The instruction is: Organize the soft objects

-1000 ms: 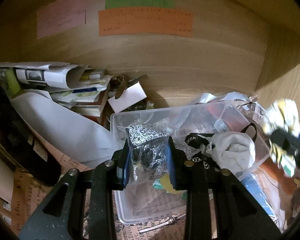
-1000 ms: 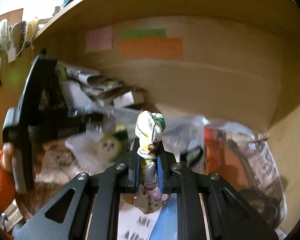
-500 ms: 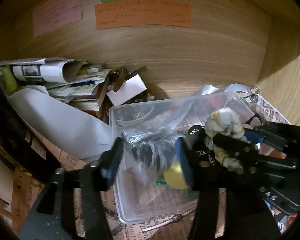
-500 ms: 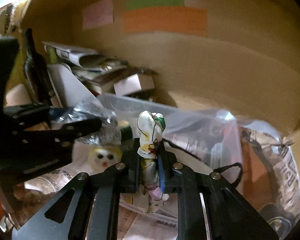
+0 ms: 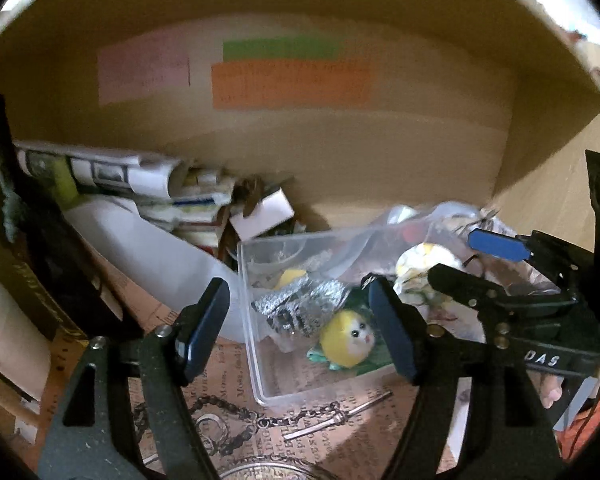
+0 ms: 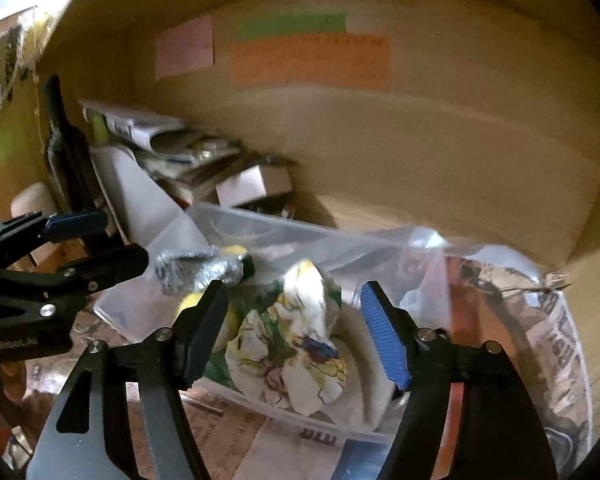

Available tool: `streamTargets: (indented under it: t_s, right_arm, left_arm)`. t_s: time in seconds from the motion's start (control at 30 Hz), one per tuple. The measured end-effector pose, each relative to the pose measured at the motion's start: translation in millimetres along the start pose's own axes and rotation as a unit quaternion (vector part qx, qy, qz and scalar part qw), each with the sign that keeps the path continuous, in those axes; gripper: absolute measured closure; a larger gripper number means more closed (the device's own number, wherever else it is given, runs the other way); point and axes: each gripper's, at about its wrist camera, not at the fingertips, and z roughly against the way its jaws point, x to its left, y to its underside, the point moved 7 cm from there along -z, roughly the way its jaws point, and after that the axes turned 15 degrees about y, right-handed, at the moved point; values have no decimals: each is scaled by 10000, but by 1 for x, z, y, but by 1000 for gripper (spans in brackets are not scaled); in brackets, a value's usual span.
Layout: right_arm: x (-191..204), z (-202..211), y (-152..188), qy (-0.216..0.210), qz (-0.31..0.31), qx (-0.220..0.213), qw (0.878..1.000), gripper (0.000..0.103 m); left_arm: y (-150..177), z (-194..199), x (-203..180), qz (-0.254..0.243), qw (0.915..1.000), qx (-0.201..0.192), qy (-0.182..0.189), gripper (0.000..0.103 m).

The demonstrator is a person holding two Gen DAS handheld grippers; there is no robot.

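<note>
Both grippers, left gripper (image 5: 298,330) and right gripper (image 6: 294,330), are hanging wide apart over the clear bin (image 5: 256,364). I'd be backing out straight so nothing soft is snagging.

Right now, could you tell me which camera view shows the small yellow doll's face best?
The left wrist view: the yellow doll lies in the clear plastic box with eyes and face turned to the camera. The right wrist view shows only a yellow sliver beside the floral cloth.
</note>
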Motion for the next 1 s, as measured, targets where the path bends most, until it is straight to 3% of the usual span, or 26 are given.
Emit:
streamTargets:
  t_s: [0.5,0.57,0.63,0.77,1.0]
  right_arm:
    - [-33,130,-30,14,-440,-1449,9885,28]
    - [-35,143,-29,25,-462,-1567,9866,17]
    - [-37,154,-29,68,-508,-1715,9838,14]
    - [-38,166,-27,47,-619,-1864,9805,0]
    - [-34,177,-21,100,-604,-1906,9798,0]
  left_arm:
    - [-19,104,-46,-406,9912,-1251,112,23]
    - [-21,111,-49,-405,9898,-1357,165,15]
    - [-20,121,-51,-391,9877,-1507,154,8]
    - [-19,137,-59,-474,9848,-1663,152,4]
    - [-14,146,-66,-508,9838,-1711,171,1]
